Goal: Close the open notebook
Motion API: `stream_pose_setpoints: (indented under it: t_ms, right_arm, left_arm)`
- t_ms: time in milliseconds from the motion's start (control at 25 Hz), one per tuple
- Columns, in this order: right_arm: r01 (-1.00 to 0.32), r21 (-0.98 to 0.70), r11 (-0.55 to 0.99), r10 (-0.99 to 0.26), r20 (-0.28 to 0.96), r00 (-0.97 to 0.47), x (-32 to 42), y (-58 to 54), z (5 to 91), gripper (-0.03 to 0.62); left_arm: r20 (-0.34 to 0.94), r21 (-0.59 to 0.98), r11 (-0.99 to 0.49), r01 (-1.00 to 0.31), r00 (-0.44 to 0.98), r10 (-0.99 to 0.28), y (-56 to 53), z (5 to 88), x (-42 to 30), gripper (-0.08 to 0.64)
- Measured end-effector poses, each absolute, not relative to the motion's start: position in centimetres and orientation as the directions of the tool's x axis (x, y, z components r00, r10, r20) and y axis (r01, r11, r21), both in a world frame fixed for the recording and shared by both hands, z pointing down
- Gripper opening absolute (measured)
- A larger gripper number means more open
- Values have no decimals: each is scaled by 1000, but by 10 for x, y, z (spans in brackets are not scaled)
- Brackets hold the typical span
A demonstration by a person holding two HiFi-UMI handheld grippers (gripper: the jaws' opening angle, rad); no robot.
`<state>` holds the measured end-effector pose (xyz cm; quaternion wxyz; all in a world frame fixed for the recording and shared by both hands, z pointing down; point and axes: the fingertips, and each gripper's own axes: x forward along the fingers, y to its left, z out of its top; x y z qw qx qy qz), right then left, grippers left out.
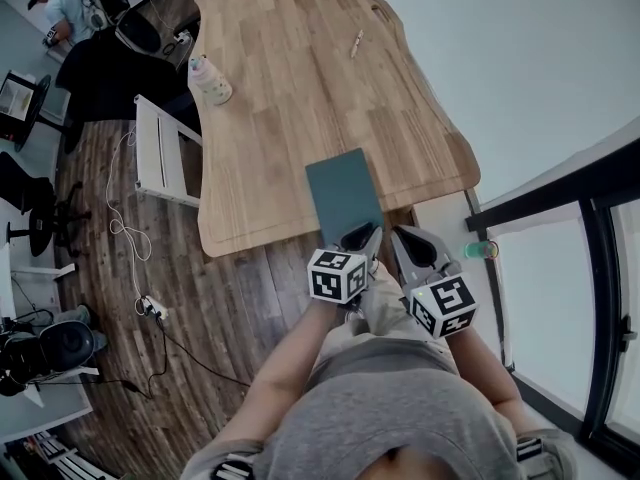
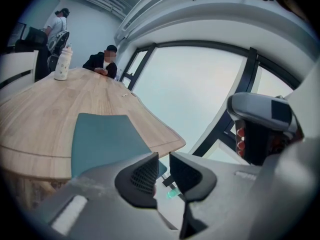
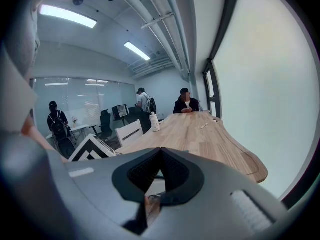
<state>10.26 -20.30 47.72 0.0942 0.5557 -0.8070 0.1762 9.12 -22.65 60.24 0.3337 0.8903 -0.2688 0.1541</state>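
A teal notebook lies flat and closed, cover up, at the near edge of the wooden table. In the left gripper view the notebook fills the lower left. My left gripper hovers at the notebook's near right corner. Its jaws stand a little apart with nothing between them. My right gripper is just to the right of it, off the table's edge, with its jaws closed together and empty.
A white bottle stands at the table's far left and a small pen-like item lies at the far right. A white chair is beside the table's left edge. A green cup sits on the window ledge. People are at the far end.
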Motion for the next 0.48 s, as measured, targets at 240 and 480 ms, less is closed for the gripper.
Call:
stream_pose_setpoints:
  t_ms: [240,480]
  right_arm:
    - [-921,-175,347,-859,334,-387,90,-191,473,2]
    - [-908,-171,382,-850,319,-418,75,-178,470,2]
  left_arm:
    - [446,495,-606,-622,781,-438,-221,593,65,71]
    - [424,481,-574,-663,749,-510,-213,575,35,71]
